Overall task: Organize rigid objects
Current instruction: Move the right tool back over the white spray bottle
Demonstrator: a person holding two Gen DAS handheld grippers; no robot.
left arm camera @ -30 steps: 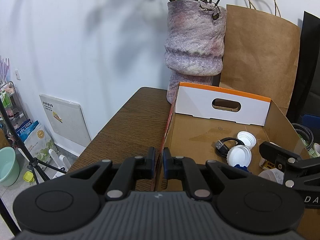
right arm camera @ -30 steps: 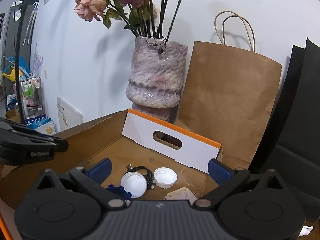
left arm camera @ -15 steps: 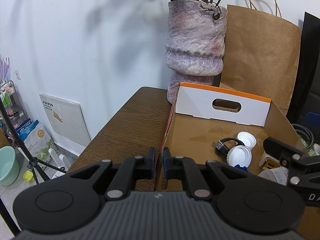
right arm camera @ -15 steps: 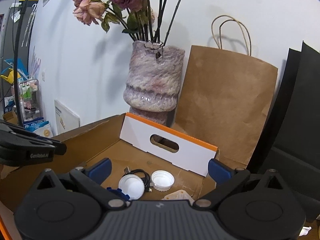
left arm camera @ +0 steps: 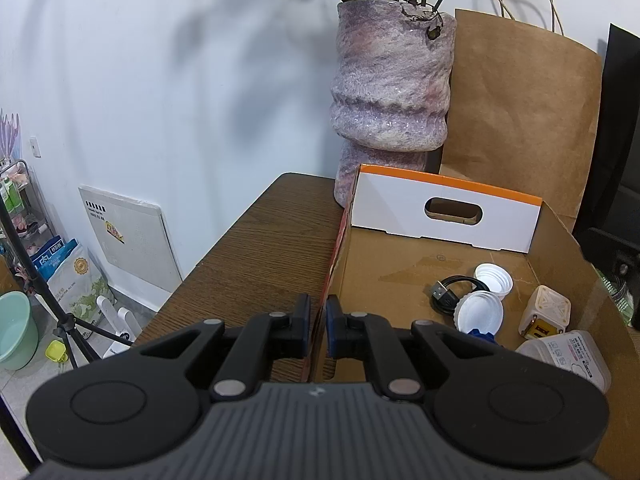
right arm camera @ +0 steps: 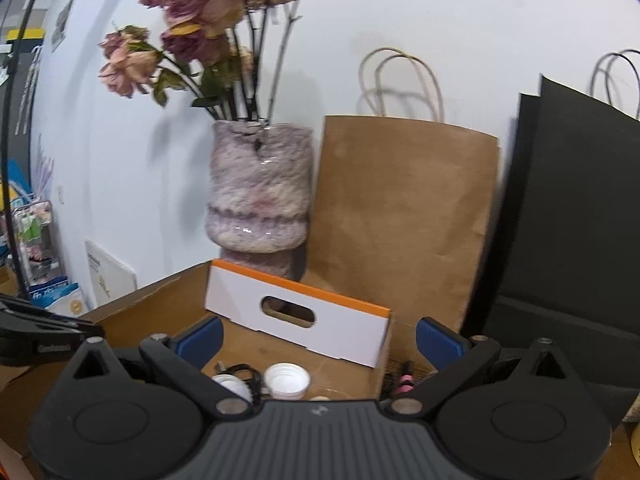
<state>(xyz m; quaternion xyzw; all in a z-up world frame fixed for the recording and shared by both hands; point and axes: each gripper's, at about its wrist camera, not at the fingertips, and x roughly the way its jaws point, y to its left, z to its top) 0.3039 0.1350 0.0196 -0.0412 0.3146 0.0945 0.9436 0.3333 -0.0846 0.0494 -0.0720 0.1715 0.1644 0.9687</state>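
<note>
left gripper (left arm camera: 318,322) clamped on box wall (left arm camera: 326,300); right gripper (right arm camera: 318,338) wide open, empty, its view hides charger (left arm camera: 544,312)

Left gripper (left arm camera: 318,326): jaws clamped on the left wall of the open brown cardboard box (left arm camera: 335,264), one pad outside, one inside. The box stands on the dark wooden table (left arm camera: 260,252), against its far right portion. Inside, toward the box's right wall: coiled black USB cable (left arm camera: 450,290), two white plastic screw caps (left arm camera: 493,279), cream cube-shaped plug adapter (left arm camera: 545,312), translucent labelled plastic container (left arm camera: 568,354). Behind the box's far wall: mottled purple ceramic vase (left arm camera: 390,96), brown paper bag (left arm camera: 524,120).
</note>
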